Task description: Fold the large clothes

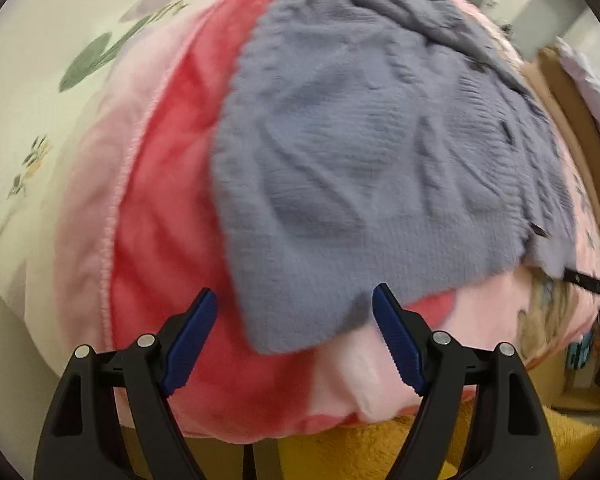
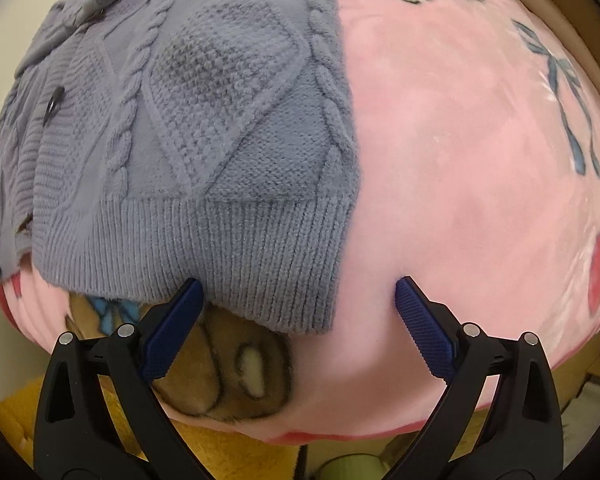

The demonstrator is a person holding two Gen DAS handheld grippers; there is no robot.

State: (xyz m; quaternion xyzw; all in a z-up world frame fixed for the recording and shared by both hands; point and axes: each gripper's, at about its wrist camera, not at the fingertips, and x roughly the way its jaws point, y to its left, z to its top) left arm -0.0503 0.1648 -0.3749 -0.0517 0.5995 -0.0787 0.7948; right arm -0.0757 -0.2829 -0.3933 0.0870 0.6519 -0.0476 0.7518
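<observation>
One cardigan (image 1: 364,152), one pink blanket (image 1: 148,240) under it, two tongs in play. The surface below the blanket is hidden, so I can't tell what carries it.

Cardigan: lavender-grey cable knit, with diamond panels of moss stitch, rope cables and a ribbed hem. It lies spread out flat on the blanket, with some wrinkles. Dark buttons sit along one edge.

Left tongs (image 1: 294,334): jaws wide apart, nothing between the blue pads, pointing steeply down over the cardigan's near corner. That corner shows between the fingers in the left wrist view, but the pads don't touch it.

Right tongs (image 2: 298,316): jaws also wide apart, nothing pinched. The ribbed hem corner (image 2: 300,280) sits between the fingers. The left pad looks close against the hem edge; I can't tell if it touches. The right pad is over bare blanket.

Left wrist view only: red band in the blanket, stitched edge, a cream floral sheet (image 1: 40,100) beyond it, a brown cardboard box (image 1: 572,120) at right. Image is motion-blurred.

Right wrist view only: knit detail is sharp; the blanket print shows a brown bear face (image 2: 236,364), blue bow (image 2: 560,80), red shape at far right. Yellow fleece (image 2: 228,456) shows below the blanket edge in both views.
</observation>
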